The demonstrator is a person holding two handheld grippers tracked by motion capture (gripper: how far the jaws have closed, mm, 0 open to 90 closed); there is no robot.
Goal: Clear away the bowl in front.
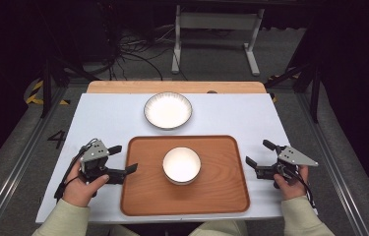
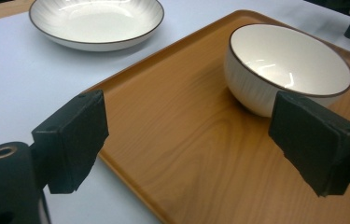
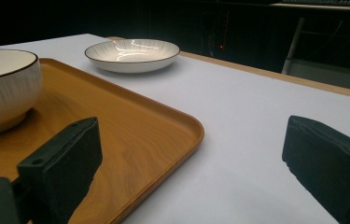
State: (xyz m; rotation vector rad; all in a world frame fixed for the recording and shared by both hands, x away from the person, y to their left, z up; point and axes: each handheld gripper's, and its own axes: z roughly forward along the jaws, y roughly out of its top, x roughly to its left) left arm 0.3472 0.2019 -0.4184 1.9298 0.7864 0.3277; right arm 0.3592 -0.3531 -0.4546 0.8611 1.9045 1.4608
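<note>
A white bowl (image 1: 181,164) (image 2: 287,65) (image 3: 2,88) with a dark rim stands in the middle of a wooden tray (image 1: 221,189) (image 2: 186,140) (image 3: 130,121). Beyond the tray lies a white shallow plate (image 1: 168,110) (image 2: 96,21) (image 3: 132,54) on the white table. My left gripper (image 1: 125,158) (image 2: 200,140) is open at the tray's left edge, its jaws over the tray rim. My right gripper (image 1: 260,153) (image 3: 210,158) is open just off the tray's right edge, one jaw above the tray corner. Nothing sits between either pair of jaws.
The white table top (image 1: 251,118) has a wooden strip (image 1: 172,87) along its far edge. Behind it are a white metal stand (image 1: 216,29), cables on the floor (image 1: 133,49) and dark frame legs at both sides.
</note>
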